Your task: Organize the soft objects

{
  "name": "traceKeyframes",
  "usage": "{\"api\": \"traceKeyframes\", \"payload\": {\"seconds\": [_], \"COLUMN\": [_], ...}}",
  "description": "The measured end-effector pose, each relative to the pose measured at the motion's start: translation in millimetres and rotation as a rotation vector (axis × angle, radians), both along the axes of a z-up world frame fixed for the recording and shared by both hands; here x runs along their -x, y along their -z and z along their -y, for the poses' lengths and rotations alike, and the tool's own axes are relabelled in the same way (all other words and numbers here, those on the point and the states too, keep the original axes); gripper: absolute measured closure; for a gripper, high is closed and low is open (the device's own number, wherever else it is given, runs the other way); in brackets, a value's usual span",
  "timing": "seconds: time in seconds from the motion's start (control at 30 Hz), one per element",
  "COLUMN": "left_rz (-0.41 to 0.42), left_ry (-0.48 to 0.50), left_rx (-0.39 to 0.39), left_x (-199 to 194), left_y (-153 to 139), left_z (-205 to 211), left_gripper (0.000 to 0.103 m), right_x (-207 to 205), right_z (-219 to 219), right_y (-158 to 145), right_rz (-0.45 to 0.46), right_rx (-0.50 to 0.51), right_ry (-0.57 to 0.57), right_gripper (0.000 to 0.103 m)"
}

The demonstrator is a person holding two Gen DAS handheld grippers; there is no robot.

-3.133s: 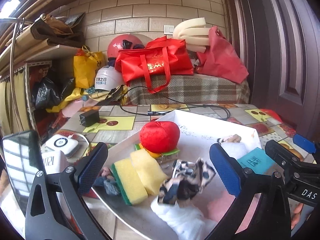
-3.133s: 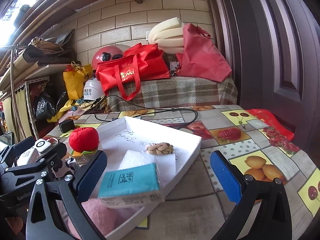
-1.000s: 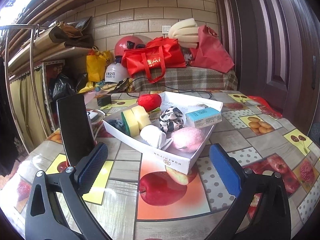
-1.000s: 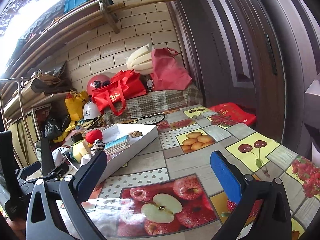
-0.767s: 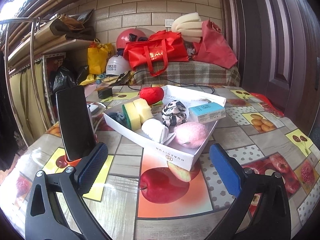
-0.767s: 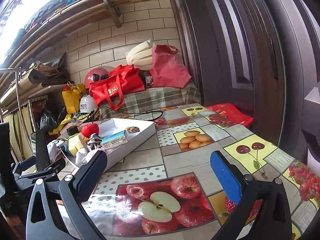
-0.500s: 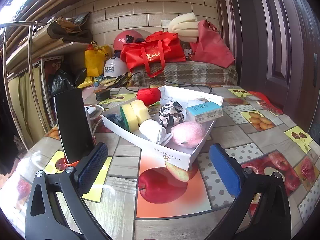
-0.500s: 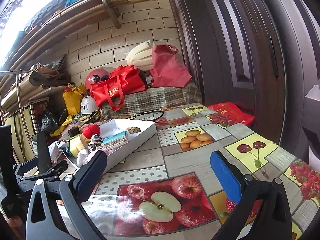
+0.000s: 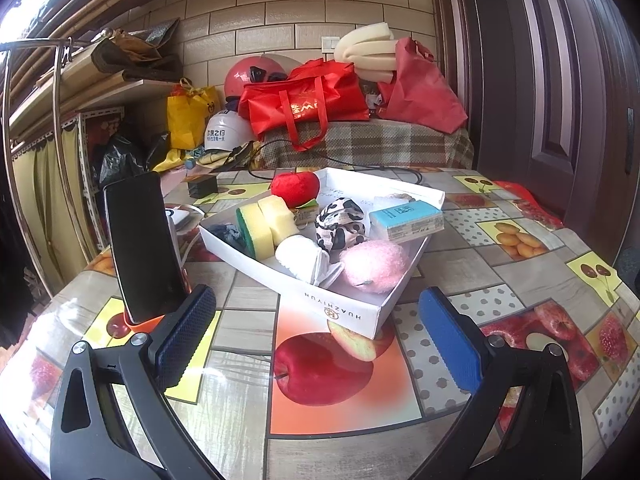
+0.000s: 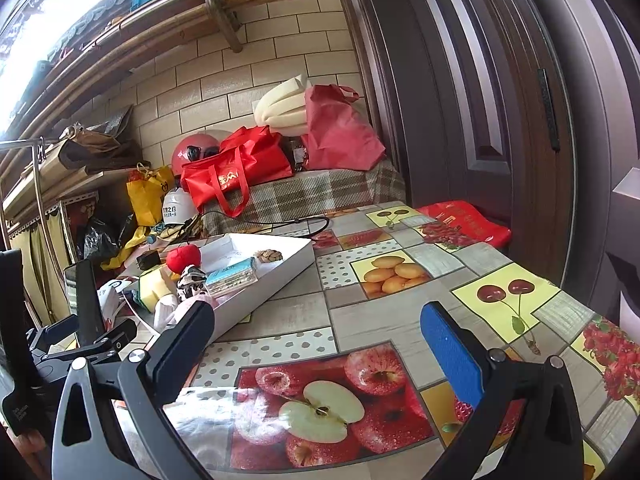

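Note:
A white cardboard box point(image 9: 320, 300) point(image 10: 280, 276) on the fruit-print table holds soft things: a red plush apple point(image 9: 295, 188) point(image 10: 183, 259), yellow sponges point(image 9: 264, 224), a spotted cloth point(image 9: 340, 228), a white roll point(image 9: 302, 256), a pink fluffy ball point(image 9: 374, 266), a teal tissue pack point(image 9: 406, 222) point(image 10: 232, 278) and a knotted rope piece point(image 10: 270, 255). My left gripper point(image 9: 316, 344) hovers open in front of the box, empty. My right gripper point(image 10: 316, 352) is open and empty to the right of the box, over an apple picture.
A black phone on an orange stand point(image 9: 144, 248) stands left of the box. A black cable point(image 10: 288, 224) runs behind it. Red bags point(image 9: 308, 100), helmets and foam sit on a plaid-covered bench by the brick wall. A dark door point(image 10: 500, 100) is on the right.
Both grippers have pulled back from the box, which was close up 3 s ago. Over the last second the views only drift slightly; both stay open and empty.

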State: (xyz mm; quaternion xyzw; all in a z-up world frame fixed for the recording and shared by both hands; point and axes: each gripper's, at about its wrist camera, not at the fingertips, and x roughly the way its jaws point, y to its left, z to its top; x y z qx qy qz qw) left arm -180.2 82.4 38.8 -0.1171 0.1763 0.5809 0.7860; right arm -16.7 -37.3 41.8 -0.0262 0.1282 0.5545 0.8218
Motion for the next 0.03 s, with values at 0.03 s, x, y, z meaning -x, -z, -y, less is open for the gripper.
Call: {"api": "traceKeyframes", "payload": {"seconds": [0.03], "left_rz": [0.0], "left_ry": [-0.001], "left_rx": [0.001], "left_x": [0.0], "left_y": [0.0], "left_z": [0.2], "left_gripper": [0.0], "right_x": [0.0], "right_z": [-0.1], "right_y": [0.0], "right_rz": [-0.002], "right_rx": [0.001], "right_ry": [0.0], "right_gripper": [0.0]}}
